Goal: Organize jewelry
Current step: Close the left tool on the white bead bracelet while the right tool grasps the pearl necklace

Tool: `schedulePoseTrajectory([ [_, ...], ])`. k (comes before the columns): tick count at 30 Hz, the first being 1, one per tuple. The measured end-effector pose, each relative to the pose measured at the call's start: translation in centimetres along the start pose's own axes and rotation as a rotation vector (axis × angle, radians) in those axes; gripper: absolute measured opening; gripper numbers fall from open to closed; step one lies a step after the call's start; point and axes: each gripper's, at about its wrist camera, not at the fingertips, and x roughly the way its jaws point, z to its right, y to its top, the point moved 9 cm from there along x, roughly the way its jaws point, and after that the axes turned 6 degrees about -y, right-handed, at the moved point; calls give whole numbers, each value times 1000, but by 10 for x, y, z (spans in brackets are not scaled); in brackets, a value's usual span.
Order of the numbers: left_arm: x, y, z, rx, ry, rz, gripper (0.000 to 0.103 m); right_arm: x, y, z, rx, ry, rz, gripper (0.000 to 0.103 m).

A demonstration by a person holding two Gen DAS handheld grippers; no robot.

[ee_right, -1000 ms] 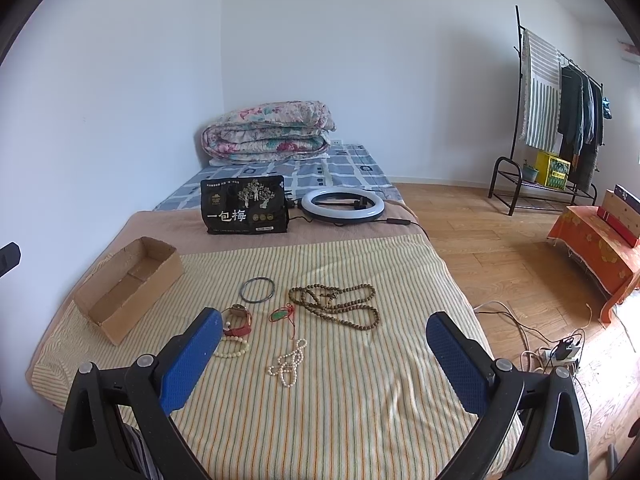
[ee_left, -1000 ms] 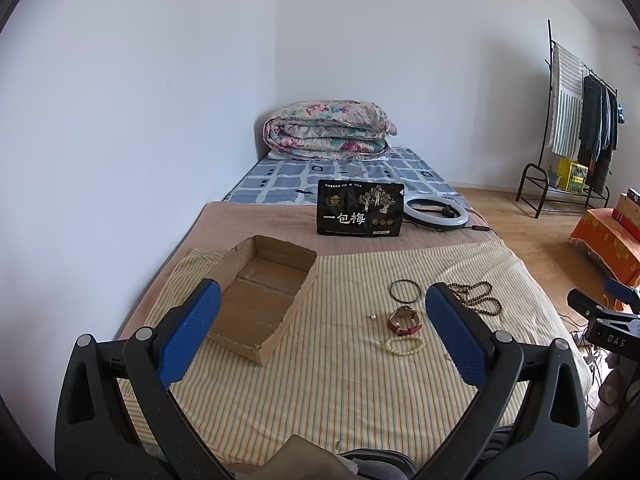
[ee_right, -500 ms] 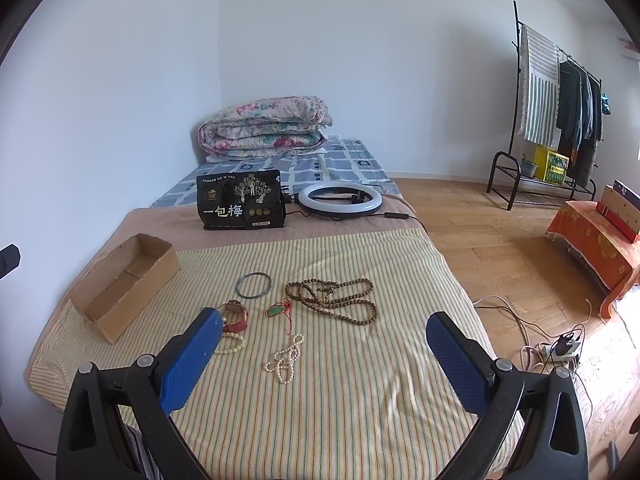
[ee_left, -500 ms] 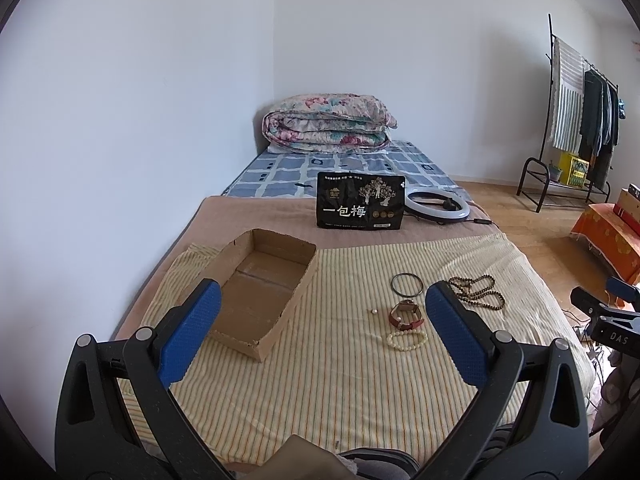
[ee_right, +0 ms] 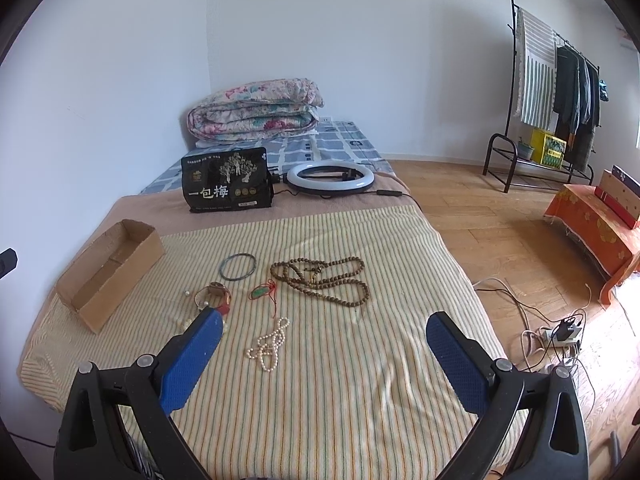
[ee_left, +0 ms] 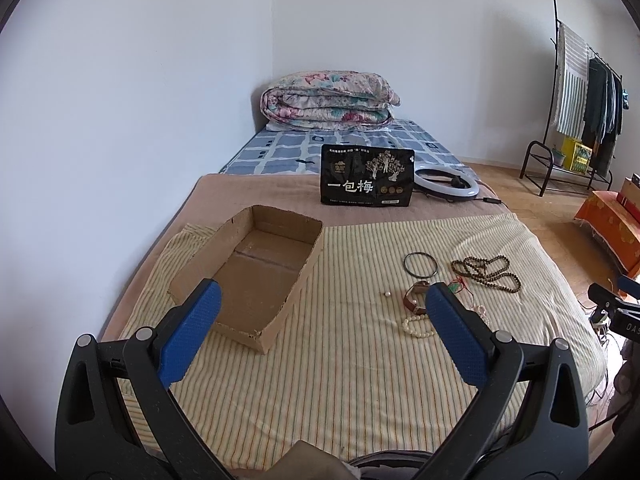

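An open, empty cardboard box lies on the left of a striped cloth. To its right lie a dark bangle, a brown bead necklace, a red-cord green pendant, a red-strap watch, a pearl strand and a pale bead bracelet. My left gripper hovers open near the box's front right corner. Above the bare cloth in front of the jewelry, my right gripper is open too. Both hold nothing.
A black snack bag and a ring light stand behind the cloth on the bed. A folded floral quilt lies at the far wall. Right of the bed are wood floor, cables with a power strip, a clothes rack and an orange-covered bench.
Both grippers have drifted slightly forward and upward over the bed; the box and jewelry sit a little lower and nearer in view. Nothing was gripped or moved.
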Motion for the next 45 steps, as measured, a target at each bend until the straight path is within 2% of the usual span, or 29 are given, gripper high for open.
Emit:
schedulePoseTrajectory([
  [7,30,-10,13,52,-38,-54,102,24,-10,-4,-29,6,-43,103],
  [12,53,-21,28,83,-85,-107,97,45,-17,-14,-65,22,-74,101],
  [13,58,-24,31,85,-98,-121,95,49,-18,-16,-70,25,-77,101],
  [15,71,-30,37,91,-116,-157,84,57,-20,-21,-74,36,-84,101],
  [22,112,-51,63,154,-178,-247,76,90,-29,-38,-89,96,-142,97],
  [24,125,-57,67,154,-195,-281,69,99,-32,-42,-100,100,-157,97],
  [32,174,-79,85,149,-265,-402,56,133,-45,-56,-146,124,-230,93],
  [39,208,-97,91,145,-284,-480,49,156,-57,-69,-148,172,-298,89],
  [45,226,-107,98,126,-305,-527,47,173,-65,-77,-162,192,-355,87],
])
